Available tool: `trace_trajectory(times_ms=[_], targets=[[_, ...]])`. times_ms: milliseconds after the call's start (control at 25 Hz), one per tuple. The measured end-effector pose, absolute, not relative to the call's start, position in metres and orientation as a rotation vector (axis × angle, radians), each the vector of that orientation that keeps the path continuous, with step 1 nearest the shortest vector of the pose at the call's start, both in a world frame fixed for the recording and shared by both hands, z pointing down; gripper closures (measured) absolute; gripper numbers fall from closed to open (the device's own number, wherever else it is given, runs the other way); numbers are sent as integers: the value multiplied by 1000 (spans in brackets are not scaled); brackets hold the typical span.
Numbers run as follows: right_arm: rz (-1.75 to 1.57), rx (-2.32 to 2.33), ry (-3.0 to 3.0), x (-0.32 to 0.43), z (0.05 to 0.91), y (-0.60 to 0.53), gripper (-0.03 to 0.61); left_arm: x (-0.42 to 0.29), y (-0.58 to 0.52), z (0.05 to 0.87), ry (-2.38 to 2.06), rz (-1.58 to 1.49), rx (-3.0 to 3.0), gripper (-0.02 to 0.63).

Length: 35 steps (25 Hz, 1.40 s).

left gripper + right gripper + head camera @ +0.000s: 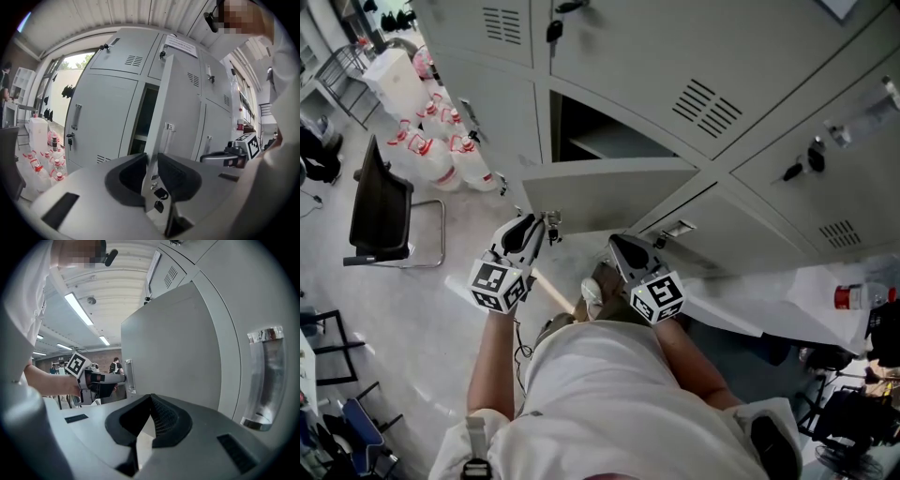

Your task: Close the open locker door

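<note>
Grey door (180,108) pinched by left tool (151,158); own view only.

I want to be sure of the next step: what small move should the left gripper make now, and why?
Probably swing the left gripper sideways toward the dark opening, carrying the locker door with it. Its jaws sit on both sides of the door's free edge, seemingly gripping it, and the door stands wide open.

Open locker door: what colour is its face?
The open locker door is plain light grey, no pattern; best seen in the right gripper view.
</note>
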State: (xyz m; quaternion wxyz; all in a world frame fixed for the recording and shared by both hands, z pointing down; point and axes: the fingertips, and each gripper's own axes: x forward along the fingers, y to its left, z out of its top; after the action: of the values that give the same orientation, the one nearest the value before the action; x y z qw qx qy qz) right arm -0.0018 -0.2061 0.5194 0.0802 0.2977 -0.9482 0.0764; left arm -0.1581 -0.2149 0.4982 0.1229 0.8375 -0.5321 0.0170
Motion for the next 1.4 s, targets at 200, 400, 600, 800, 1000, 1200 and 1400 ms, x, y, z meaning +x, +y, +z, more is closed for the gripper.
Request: trace_trajectory(times_ms=[200,400,600,800,1000,1200,1400], targets=[[238,878,-2838,3,521,-214,566,-163,-232,498,-1597,51,2407,541],[252,870,-2841,8,523,-220,566,-167,-248,498,-1636,72,2376,545],[260,846,-2845,8,525,-224,566,-169,-263,498,-1676,98,2359,548],[256,808,-2855,3,525,-228,566,-170,-276,497,-1697,104,2344,549],[249,789,-2863,-1,524,-234,566,-171,-290,498,-1718,116,2333,555],[250,787,-2860,-1,524,-240,566,-173,-305,499,-1728,114,2318,569],[249,790,-2854,-1,525,-245,566,-172,-317,499,-1720,108,2322,569]])
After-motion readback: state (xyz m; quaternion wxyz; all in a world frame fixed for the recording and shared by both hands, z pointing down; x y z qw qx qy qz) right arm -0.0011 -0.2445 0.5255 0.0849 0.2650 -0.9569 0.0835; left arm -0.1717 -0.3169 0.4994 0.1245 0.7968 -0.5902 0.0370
